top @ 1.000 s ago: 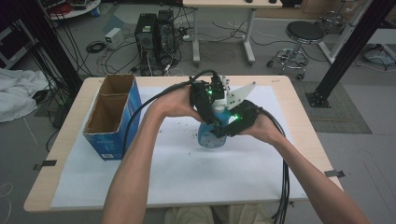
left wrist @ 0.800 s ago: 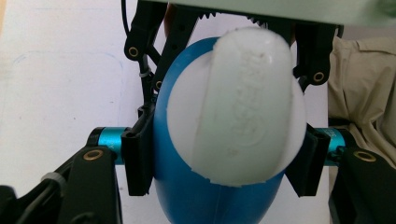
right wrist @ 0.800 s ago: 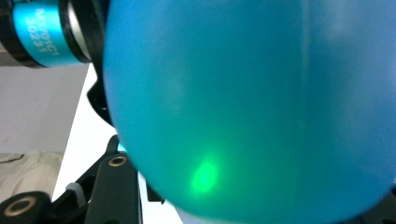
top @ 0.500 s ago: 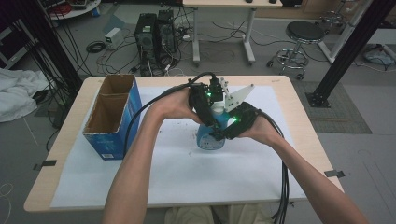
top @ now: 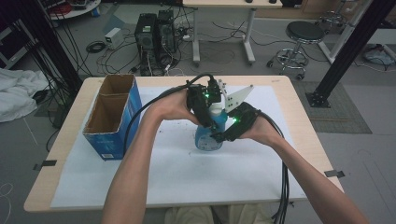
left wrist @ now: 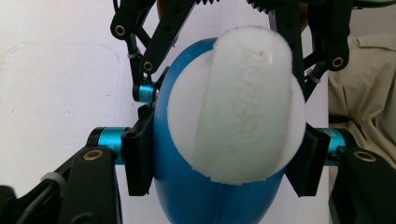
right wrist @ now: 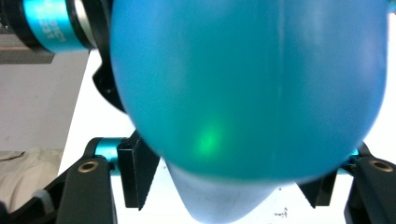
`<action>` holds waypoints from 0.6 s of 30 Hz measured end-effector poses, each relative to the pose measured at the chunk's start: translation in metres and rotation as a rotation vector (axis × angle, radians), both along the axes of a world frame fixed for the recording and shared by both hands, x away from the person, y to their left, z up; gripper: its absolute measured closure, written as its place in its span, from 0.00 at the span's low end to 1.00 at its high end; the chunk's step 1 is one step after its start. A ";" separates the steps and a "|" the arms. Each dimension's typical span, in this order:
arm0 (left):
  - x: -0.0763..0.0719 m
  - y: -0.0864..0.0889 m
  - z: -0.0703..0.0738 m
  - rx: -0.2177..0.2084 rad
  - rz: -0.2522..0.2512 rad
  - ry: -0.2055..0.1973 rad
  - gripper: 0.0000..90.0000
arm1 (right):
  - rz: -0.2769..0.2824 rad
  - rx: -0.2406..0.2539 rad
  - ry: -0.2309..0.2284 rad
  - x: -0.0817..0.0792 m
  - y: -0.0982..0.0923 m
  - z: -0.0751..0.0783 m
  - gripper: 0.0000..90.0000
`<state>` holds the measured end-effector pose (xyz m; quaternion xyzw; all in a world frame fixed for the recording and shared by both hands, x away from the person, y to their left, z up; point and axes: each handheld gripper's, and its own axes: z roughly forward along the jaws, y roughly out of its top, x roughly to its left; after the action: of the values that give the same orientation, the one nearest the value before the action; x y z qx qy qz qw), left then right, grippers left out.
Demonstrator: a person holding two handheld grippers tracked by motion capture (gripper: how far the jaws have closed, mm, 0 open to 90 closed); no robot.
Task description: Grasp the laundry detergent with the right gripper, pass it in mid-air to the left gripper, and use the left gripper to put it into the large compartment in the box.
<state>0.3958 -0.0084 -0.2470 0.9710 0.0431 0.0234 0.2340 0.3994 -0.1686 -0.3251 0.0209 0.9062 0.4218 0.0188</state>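
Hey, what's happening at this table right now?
A person is working on a blue bottle with a white cap, which stands on the white sheet in the middle of the table. The left gripper clamps the bottle from above, just under the cap. The right gripper is at the bottle's side and its jaws have just been opening around the body. A cardboard box stands at the left.

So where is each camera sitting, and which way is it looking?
High view: above the person's side, looking forward and down at the table; both forearms, left gripper and right gripper show.
Left gripper view: rides the left gripper, looking down onto the blue bottle and its white cap; its pads press the sides.
Right gripper view: rides the right gripper, close against the bottle's blue body; its jaws have just been opening.
All three share the bottle.
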 end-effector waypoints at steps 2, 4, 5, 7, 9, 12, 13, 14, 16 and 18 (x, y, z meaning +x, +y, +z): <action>0.000 0.000 0.001 0.003 -0.003 -0.001 0.41 | -0.005 -0.003 -0.001 0.000 -0.001 0.000 0.33; -0.001 0.001 0.001 0.002 -0.004 0.001 0.42 | -0.012 -0.001 0.002 0.000 -0.002 0.000 0.32; -0.001 0.001 0.001 0.002 -0.003 0.000 0.42 | -0.012 -0.002 0.001 0.001 -0.003 0.001 0.31; -0.001 0.002 0.001 0.005 0.000 -0.006 0.42 | -0.021 -0.001 -0.001 0.001 -0.004 0.001 0.30; -0.001 0.003 0.002 0.005 -0.001 -0.006 0.42 | -0.025 -0.001 -0.002 0.001 -0.006 0.002 0.29; -0.002 0.005 0.003 0.003 0.006 -0.004 0.42 | -0.035 -0.012 0.000 0.001 -0.010 0.002 0.26; -0.002 0.006 0.003 0.001 0.010 -0.003 0.42 | -0.040 -0.015 0.001 0.002 -0.011 0.002 0.26; -0.002 0.007 0.004 0.002 0.008 -0.004 0.42 | -0.043 -0.019 0.003 0.002 -0.013 0.002 0.26; -0.002 0.008 0.005 0.005 0.012 -0.005 0.42 | -0.048 -0.022 0.009 0.002 -0.016 0.003 0.26; -0.002 0.010 0.006 0.007 0.015 -0.007 0.42 | -0.056 -0.025 0.008 0.001 -0.019 0.004 0.26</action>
<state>0.3934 0.0021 -0.2409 0.9714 0.0492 0.0288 0.2305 0.4007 -0.1874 -0.3212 0.0475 0.9106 0.4097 0.0273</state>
